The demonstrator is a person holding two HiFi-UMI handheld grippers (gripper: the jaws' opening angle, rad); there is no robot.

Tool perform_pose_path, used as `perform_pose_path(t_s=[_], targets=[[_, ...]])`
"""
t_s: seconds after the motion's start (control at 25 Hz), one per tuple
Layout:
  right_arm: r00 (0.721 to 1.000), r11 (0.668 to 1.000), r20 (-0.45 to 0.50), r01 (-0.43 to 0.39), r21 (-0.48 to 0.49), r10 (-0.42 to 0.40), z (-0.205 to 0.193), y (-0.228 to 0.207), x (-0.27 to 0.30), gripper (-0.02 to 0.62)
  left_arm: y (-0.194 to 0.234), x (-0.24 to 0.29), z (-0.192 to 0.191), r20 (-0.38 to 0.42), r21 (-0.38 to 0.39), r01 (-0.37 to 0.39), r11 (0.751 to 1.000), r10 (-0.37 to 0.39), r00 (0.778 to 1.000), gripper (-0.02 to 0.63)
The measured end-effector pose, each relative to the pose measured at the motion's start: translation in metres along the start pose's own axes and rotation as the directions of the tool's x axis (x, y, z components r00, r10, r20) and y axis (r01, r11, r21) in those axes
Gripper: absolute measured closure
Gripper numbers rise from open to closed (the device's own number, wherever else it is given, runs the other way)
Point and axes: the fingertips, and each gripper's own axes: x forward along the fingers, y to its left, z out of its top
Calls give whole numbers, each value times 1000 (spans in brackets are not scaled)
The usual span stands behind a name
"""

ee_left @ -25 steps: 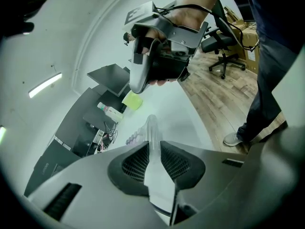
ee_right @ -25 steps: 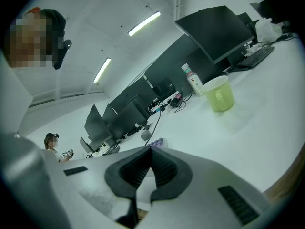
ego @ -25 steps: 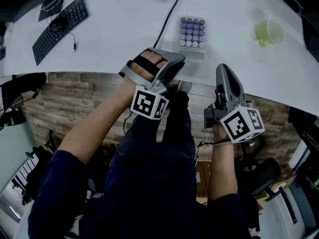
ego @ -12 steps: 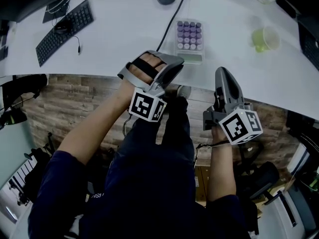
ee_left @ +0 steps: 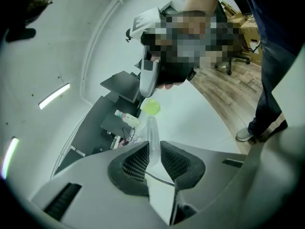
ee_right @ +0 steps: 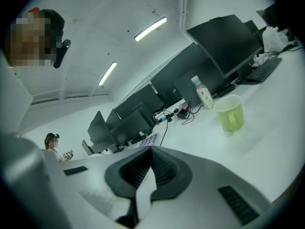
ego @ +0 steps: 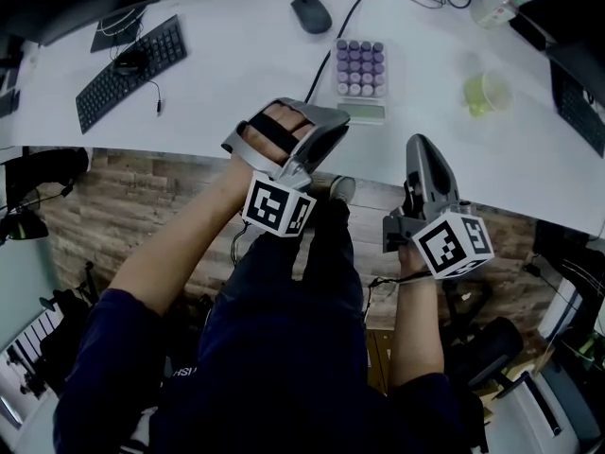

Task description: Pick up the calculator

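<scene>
The calculator (ego: 361,79), pale with lilac keys, lies flat on the white table (ego: 236,74) near its front edge, untouched. My left gripper (ego: 331,126) hovers at the table's edge just left of and short of it; its pads stand a narrow gap apart with nothing between them (ee_left: 155,149). My right gripper (ego: 423,146) is held over the edge to the calculator's right, pointing at the table, its pads meeting at the tips (ee_right: 152,150). In the right gripper view the calculator (ee_right: 150,140) peeks out just above the jaws.
A green cup (ego: 485,91) stands right of the calculator, with a bottle (ego: 496,6) behind it. A black cable (ego: 350,12) runs past the calculator's left side, beside a mouse (ego: 310,13). A keyboard (ego: 129,60) lies far left. Monitors (ee_right: 224,44) line the table's back.
Both grippers have lifted a little at the table's edge, and more of the table's far side shows. The calculator has not moved.
</scene>
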Motion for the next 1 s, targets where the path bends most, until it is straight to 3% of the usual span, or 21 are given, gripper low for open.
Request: perform_pose_path(t_s=[1.0], targets=[[991,994,115,-58,-92,69,91,60,6,591,126,-38,17,43,70,-189,979,187,981,514]])
